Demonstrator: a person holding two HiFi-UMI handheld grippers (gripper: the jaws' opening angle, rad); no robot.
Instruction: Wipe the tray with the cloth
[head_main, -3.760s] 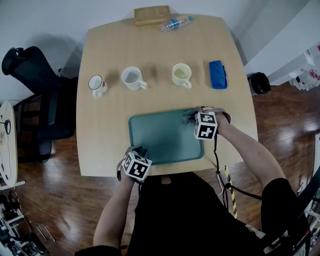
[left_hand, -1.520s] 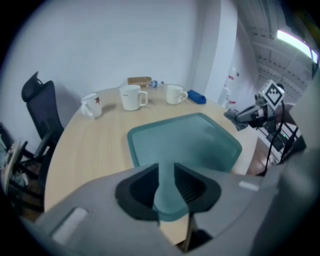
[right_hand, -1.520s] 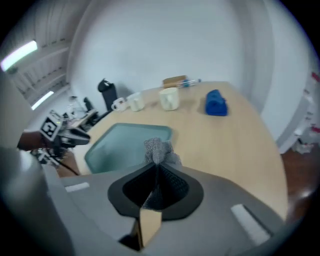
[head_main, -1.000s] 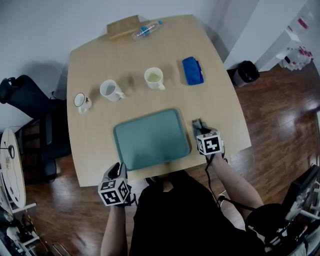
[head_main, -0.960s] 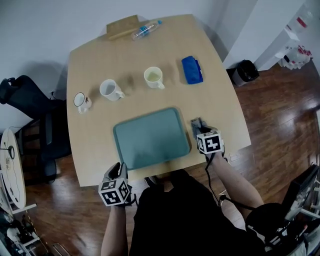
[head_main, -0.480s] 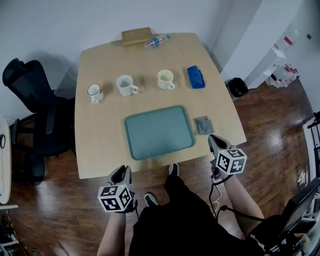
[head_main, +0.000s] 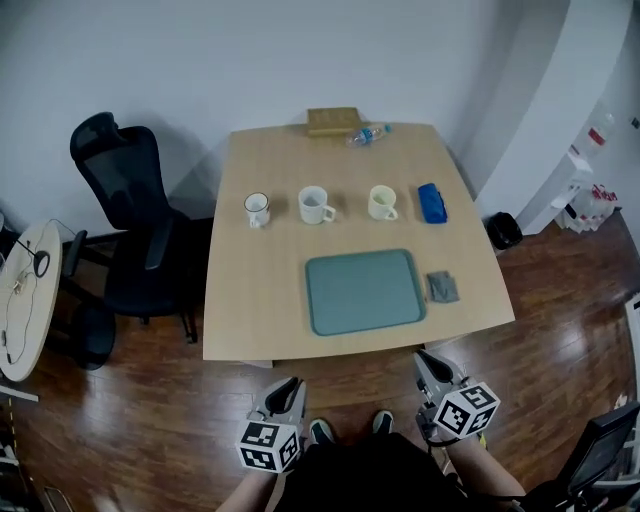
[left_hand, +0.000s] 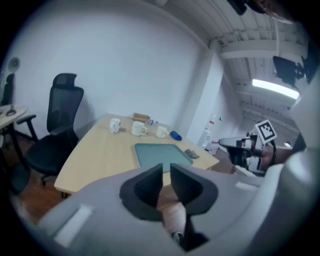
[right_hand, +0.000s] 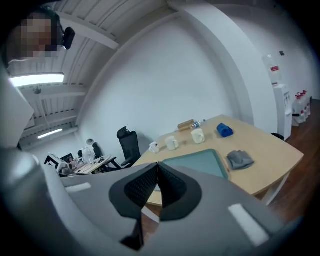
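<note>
The table (head_main: 255, 300) holds a teal tray (head_main: 362, 291), grey cloth (head_main: 442, 287), three mugs (head_main: 316, 204), blue cloth (head_main: 432, 202), bottle (head_main: 368, 133) and wooden block (head_main: 333, 120).

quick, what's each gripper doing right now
Left gripper: jaws closing, not yet together, nothing between them.
Right gripper: shut, empty.

The tray (head_main: 362, 291) is teal, the cloth (head_main: 442, 287) grey, and the table (head_main: 250, 310) pale wood. I see white mugs (head_main: 314, 204), a blue rag (head_main: 432, 201), a black chair (head_main: 130, 230) and a dark brown floor (head_main: 120, 440).
</note>
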